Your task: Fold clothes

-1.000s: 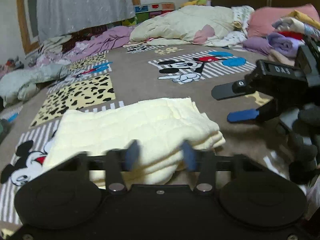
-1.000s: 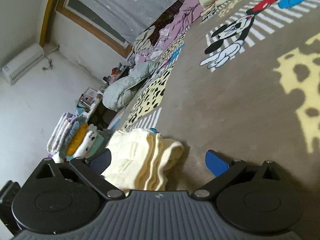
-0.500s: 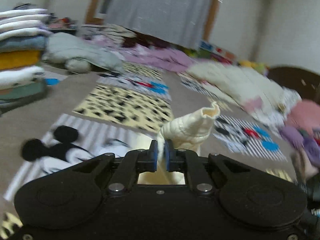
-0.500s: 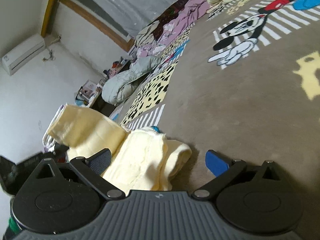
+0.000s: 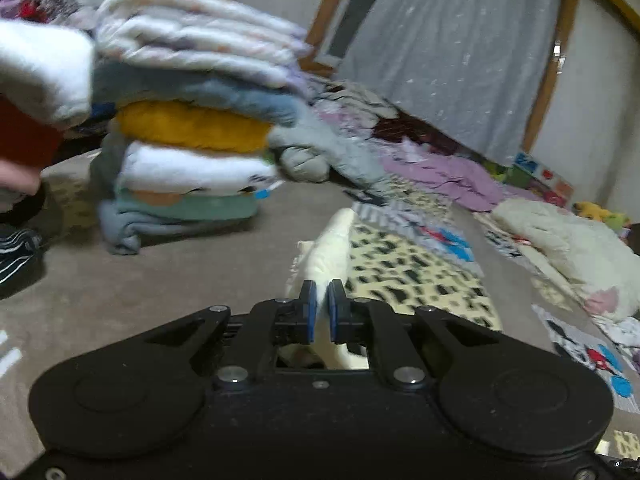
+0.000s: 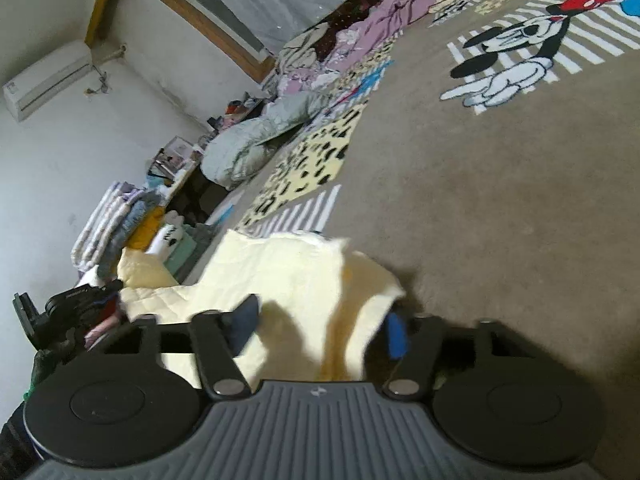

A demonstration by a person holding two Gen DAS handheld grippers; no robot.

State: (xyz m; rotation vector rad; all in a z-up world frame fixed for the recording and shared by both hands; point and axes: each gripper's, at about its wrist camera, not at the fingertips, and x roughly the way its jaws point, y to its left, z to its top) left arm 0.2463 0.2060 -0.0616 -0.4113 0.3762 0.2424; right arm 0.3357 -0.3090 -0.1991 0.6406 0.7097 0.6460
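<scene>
My left gripper [image 5: 320, 310] is shut on a fold of the pale yellow quilted cloth [image 5: 334, 248], which sticks up past its blue pads [image 5: 309, 312]. In the right wrist view the same cloth [image 6: 296, 276] lies bunched on the brown cartoon bedspread [image 6: 500, 208]. The left gripper [image 6: 80, 300] holds one raised corner at the far left. My right gripper [image 6: 320, 326] is open, with the cloth's near end lying between its fingers [image 6: 245, 318]. I cannot tell whether the pads touch the cloth.
A tall stack of folded clothes [image 5: 188, 132] stands left of the cloth, also visible as a folded stack [image 6: 120, 220]. A grey quilt bundle [image 6: 256, 140], purple garments [image 5: 452, 176] and a cream duvet [image 5: 568, 244] line the bed's far side.
The left gripper shut on the yellow cloth, lifted it and swung left toward the folded stack. The right gripper moved up to the cloth, and its fingers narrowed around the near end.
</scene>
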